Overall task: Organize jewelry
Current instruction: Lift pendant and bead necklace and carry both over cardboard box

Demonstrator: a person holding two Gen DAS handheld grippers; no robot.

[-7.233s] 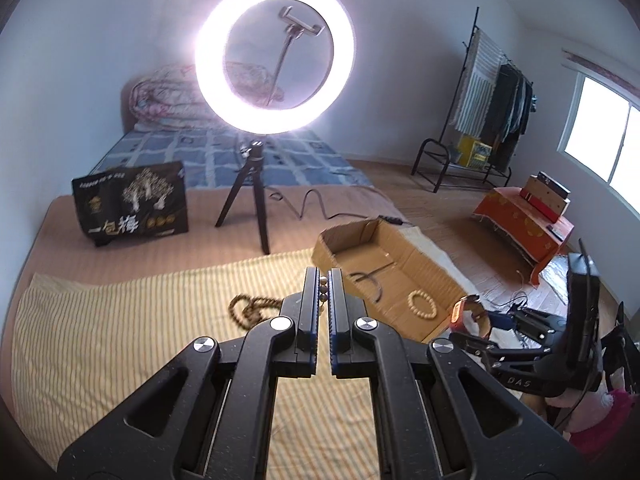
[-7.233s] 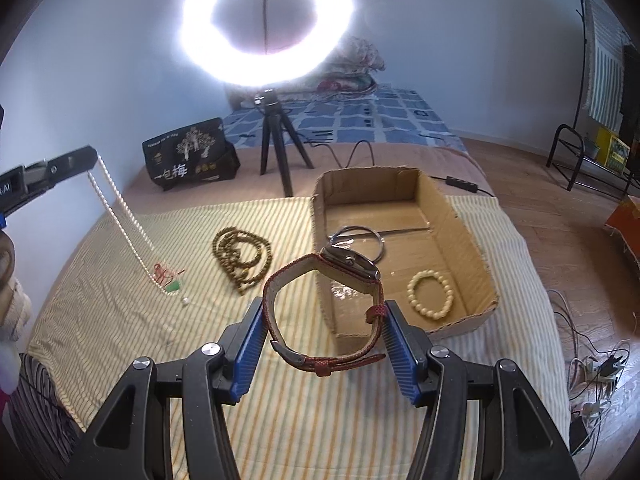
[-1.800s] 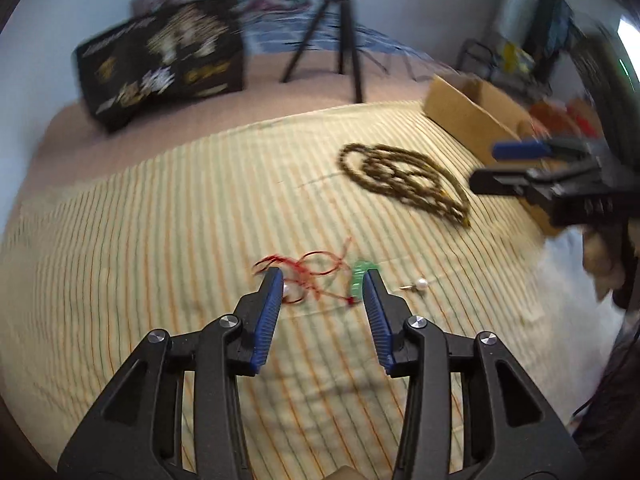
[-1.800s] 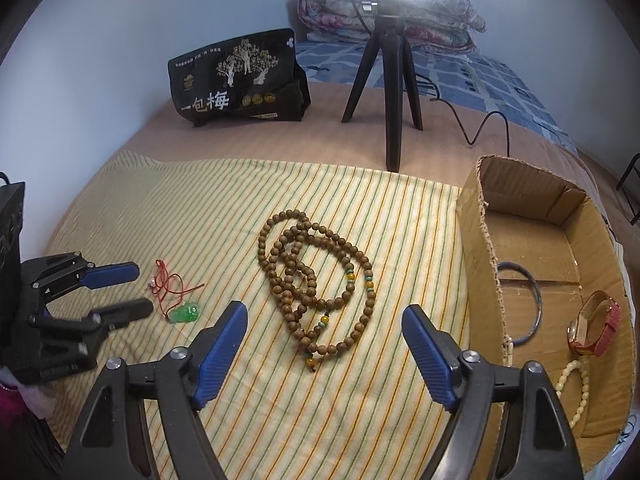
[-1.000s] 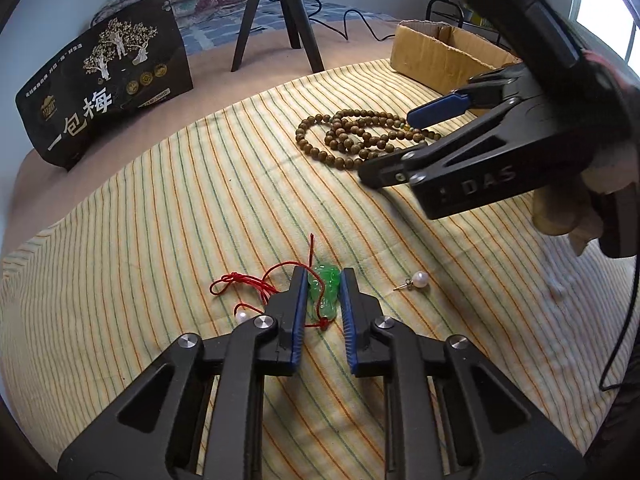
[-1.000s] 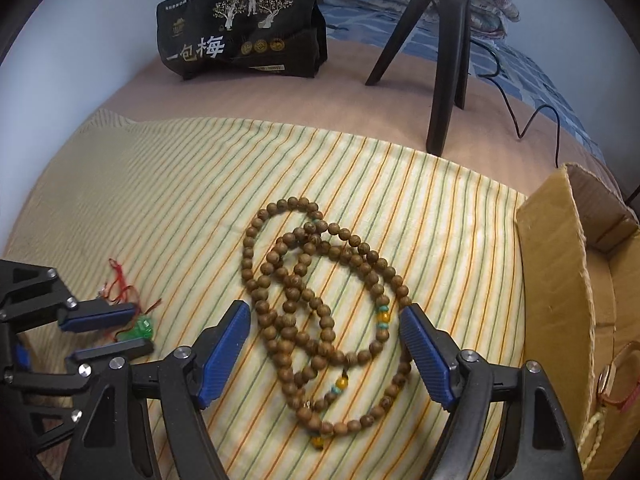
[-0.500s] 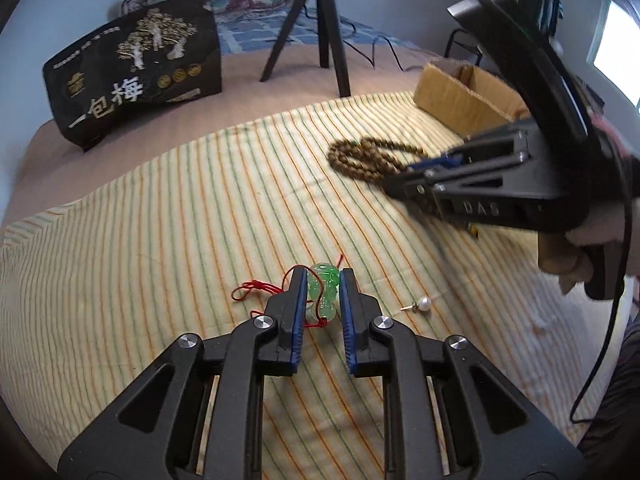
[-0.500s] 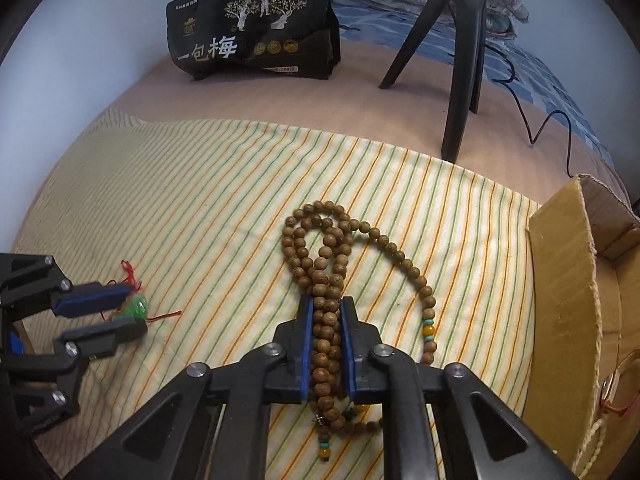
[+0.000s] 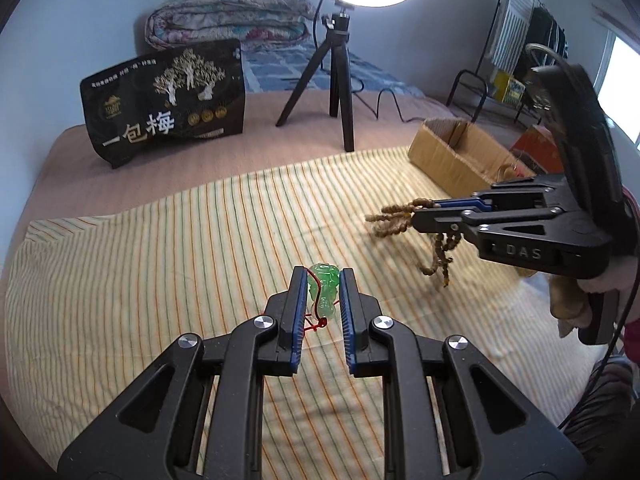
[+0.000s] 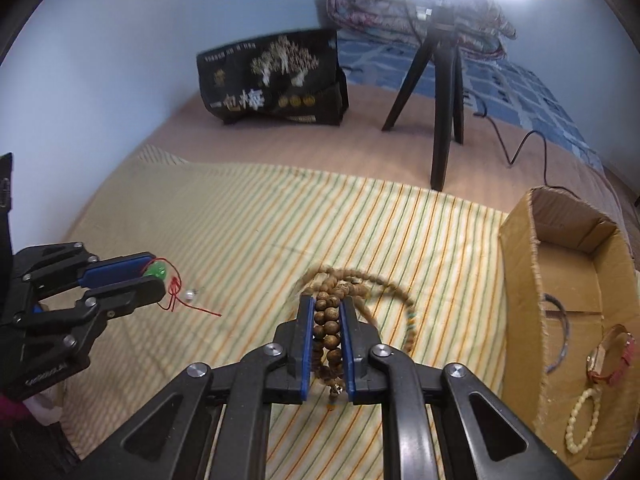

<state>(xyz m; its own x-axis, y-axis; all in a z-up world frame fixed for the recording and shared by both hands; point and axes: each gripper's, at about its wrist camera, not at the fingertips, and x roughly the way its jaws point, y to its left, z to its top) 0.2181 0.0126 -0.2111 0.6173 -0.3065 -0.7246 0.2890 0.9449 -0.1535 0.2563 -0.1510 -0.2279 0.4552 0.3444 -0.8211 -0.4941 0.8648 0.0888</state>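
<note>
Both grippers have lifted off the striped cloth (image 9: 168, 248): left gripper (image 9: 323, 294) clamps the green pendant (image 9: 326, 288), right gripper (image 10: 327, 330) clamps the wooden bead necklace (image 10: 330, 320). Dangling loops could snag short of the cardboard box (image 10: 520, 280).

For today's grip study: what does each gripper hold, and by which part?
The left gripper clamps the green pendant by its body, with the red cord trailing. The right gripper pinches the wooden bead necklace across a bunch of strands.
</note>
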